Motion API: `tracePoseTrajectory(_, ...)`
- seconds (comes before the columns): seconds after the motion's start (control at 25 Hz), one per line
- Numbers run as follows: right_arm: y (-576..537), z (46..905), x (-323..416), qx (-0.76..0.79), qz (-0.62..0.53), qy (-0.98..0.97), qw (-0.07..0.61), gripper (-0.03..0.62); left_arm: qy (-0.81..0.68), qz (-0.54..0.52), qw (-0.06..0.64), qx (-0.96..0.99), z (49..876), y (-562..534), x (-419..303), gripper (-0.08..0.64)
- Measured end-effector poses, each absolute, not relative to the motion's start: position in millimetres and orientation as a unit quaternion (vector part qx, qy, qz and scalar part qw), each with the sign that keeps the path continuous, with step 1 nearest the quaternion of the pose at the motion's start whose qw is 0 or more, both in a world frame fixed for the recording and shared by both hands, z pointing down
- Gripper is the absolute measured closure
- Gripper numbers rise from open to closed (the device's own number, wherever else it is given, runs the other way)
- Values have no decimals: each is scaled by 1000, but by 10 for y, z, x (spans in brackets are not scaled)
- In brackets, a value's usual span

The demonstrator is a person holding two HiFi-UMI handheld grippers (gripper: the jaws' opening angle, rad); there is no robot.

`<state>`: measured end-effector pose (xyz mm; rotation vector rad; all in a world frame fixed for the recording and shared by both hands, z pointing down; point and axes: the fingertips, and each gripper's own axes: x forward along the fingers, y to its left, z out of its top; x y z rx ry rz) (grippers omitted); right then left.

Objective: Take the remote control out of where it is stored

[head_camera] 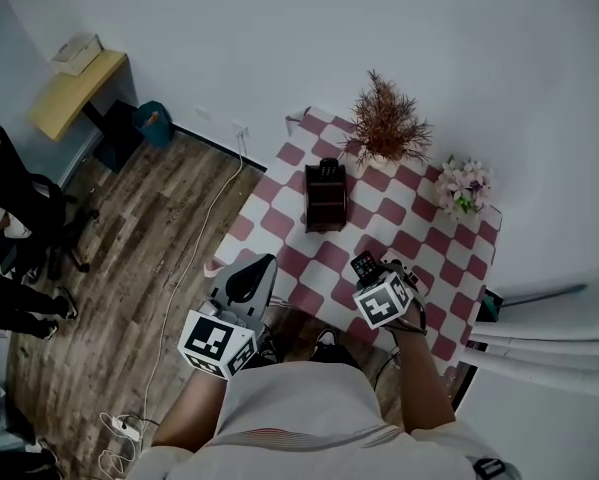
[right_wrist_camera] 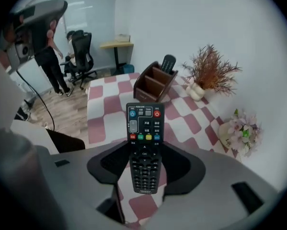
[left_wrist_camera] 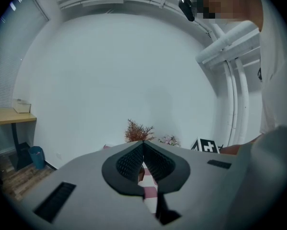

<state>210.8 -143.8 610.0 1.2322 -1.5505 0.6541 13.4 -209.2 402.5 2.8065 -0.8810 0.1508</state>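
Between the two jaws of my right gripper (right_wrist_camera: 144, 169) sits the remote control (right_wrist_camera: 144, 128), clamped by its lower, keypad half. Its upper half, with the coloured buttons, sticks out past the jaw tips, face toward the camera. It is lifted clear of the table (head_camera: 279, 223) and well apart from the holder (right_wrist_camera: 153, 87).

I count two remotes: the one I grip, and a second remote (right_wrist_camera: 168, 63) standing upright in the far end of the single brown wooden holder. That holder stands on the pink-and-white checked cloth, toward the middle of the table.

My left gripper (left_wrist_camera: 143, 145) has its jaws together, tips touching, nothing held between them. It hangs by the table's near edge, apart from the holder and from my right gripper.

Two plants stand at the table's far side: one dried brown plant (head_camera: 387, 123) just behind the holder, and one pot of pink flowers (head_camera: 462, 186) to its right.

Across the wooden floor there is one black office chair (head_camera: 29, 203) and one yellow desk (head_camera: 74, 90) against the wall.
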Motion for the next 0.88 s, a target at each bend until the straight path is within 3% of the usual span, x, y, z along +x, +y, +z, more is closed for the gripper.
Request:
tracePoseTrajectory(0.24,-1271,6673,2139,460,285,-615,573,371,-328,48,107,938,4087,-2083,-23,551)
tracePoseTrajectory(0.88,-1374,6986,2065,432,286,-618,591,371,-377,34,108,919,4025,-1999,-359,551)
